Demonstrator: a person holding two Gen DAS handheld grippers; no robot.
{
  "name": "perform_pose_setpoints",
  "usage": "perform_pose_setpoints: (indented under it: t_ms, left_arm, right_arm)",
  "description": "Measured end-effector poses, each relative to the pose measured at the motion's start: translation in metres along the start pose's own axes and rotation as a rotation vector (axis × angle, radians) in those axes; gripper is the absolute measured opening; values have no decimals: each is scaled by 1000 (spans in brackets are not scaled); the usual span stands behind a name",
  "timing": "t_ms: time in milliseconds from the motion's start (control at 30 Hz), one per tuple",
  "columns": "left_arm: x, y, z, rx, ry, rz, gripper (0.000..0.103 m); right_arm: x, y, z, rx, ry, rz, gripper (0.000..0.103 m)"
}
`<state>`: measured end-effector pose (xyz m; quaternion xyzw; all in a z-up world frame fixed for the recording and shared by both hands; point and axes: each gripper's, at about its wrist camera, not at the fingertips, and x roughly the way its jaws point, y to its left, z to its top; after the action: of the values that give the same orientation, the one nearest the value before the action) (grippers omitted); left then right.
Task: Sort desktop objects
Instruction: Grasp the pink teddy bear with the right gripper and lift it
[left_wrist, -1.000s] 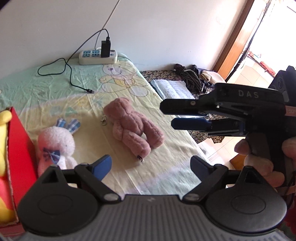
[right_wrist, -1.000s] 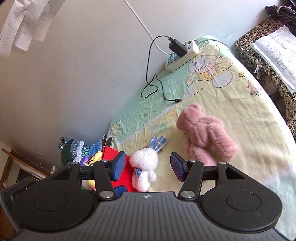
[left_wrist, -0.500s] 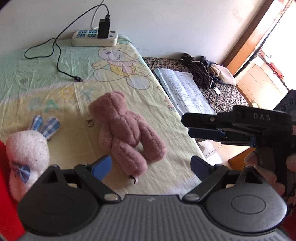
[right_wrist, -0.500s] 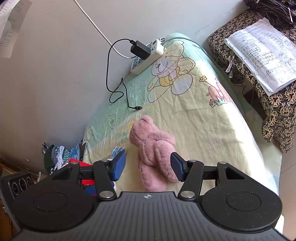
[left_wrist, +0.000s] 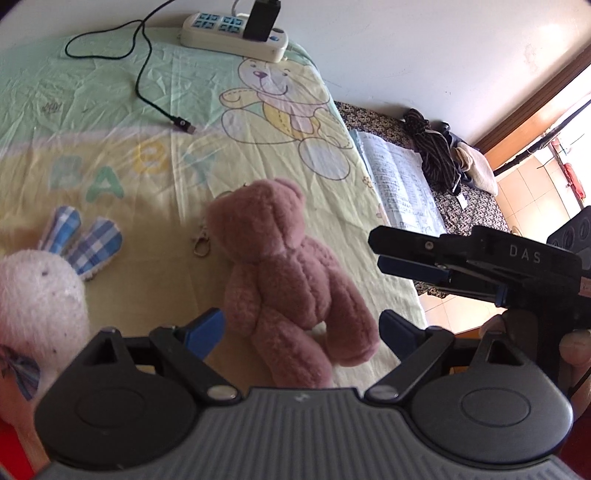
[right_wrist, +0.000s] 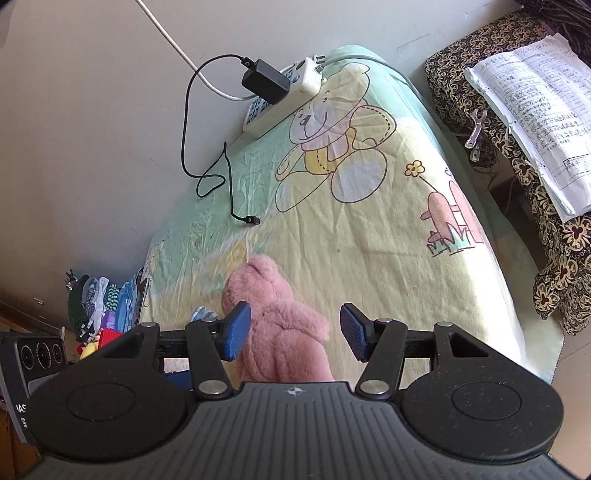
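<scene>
Two soft toys lie on the tabletop (left_wrist: 155, 122): one pink bear (left_wrist: 291, 280) and one white rabbit (left_wrist: 40, 291) just beside it. The bear lies between the spread fingers of both the left hand-held gripper (left_wrist: 301, 332) and the right hand-held gripper (right_wrist: 295, 330); neither grips it.

Pink teddy bear (left_wrist: 291, 280): shaggy matt plush is being shown, with a small metal clasp (left_wrist: 201, 242). White rabbit (left_wrist: 40, 299): fuzzy plush, ears of checked woven cloth. Bed sheet (right_wrist: 369, 229): creased, printed matt cloth. Power strip (left_wrist: 232, 37): smooth, slightly glossy plastic. Left tongs (left_wrist: 301, 330): matt black plastic, blue ribbed pads.
</scene>
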<state>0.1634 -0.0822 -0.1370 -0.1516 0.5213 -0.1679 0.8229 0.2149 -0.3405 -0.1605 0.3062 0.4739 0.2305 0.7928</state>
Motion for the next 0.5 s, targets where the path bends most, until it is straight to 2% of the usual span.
perform_pose_setpoints:
  t_ms: [133,333,433,500]
  left_arm:
    - [11,3,6,1,12,6,92]
    - [21,10,11,-20,32,-3,92]
    - [24,11,12,-23,39,-4,89]
    - [26,12,12,-27,43,-9,89]
  right_arm:
    - [20,-4,2,-1,32,-12,58]
    - [36,1,5,-15,61,13,58]
    - [43,-1,3,-3,101,23,54]
    - [46,-1,1,4,122,32,47]
